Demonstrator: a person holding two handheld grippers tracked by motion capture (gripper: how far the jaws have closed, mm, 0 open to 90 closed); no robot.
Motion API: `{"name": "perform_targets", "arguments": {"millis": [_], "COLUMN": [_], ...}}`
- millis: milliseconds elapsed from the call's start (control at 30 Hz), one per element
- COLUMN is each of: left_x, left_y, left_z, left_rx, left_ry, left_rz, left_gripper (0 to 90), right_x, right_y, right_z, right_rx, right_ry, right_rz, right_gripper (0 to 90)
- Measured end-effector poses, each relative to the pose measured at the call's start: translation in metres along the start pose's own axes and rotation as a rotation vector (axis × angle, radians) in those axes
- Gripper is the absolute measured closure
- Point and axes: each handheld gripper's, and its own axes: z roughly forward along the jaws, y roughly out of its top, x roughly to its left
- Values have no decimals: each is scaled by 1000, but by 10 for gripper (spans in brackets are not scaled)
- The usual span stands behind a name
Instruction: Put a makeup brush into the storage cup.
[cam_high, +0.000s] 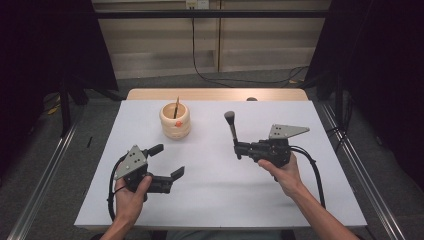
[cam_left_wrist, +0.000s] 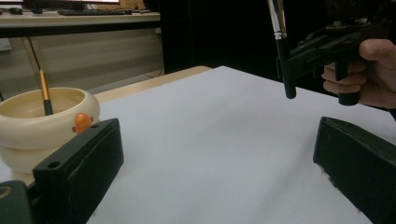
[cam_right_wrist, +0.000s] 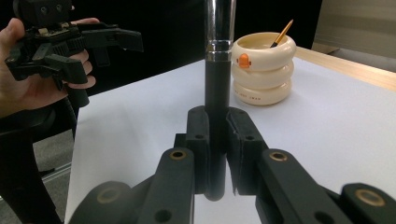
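My left tool (cam_high: 167, 161) is over the white tabletop (cam_high: 210, 200), near my side. Its two jaws are wide apart, and there is nothing between them. Farther back sits a cream pot (cam_high: 175, 121) that looks like stacked rings. It has a small orange dot on its side, and a thin brush (cam_high: 176, 107) stands in it. On the right, my right tool (cam_high: 237, 148) is clamped tight on the black handle of a makeup brush (cam_high: 231, 125). The brush stands up, bristles on top, well apart from the pot.
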Motion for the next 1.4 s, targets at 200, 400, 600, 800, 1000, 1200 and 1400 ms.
{"name": "perform_targets", "arguments": {"millis": [200, 400, 600, 800, 1000, 1200, 1400], "left_x": [-5, -11, -19, -22, -26, -29, -29], "left_y": [2, 8, 20, 32, 42, 48, 55], "left_z": [10, 21, 34, 47, 60, 73, 89], "left_rx": [6, 2, -15, -37, -32, -36, -19], "left_ry": [-30, -58, -93, -124, -135, -147, -201], "left_rz": [2, 20, 33, 35, 64, 60, 18], "left_gripper": [18, 18, 18, 18, 17, 16, 15], "right_x": [0, 1, 1, 1, 3, 2, 2], "right_y": [1, -1, 0, -2, -2, -1, -2], "right_z": [1, 4, 5, 7, 8, 8, 8], "right_rx": [-5, 4, -2, -8, 2, -6, -8], "right_ry": [9, 9, 12, 14, 19, 17, 18], "right_rz": [-1, -9, -10, -5, -18, -15, -14], "right_gripper": [800, 800, 801, 801, 800, 801, 800]}}
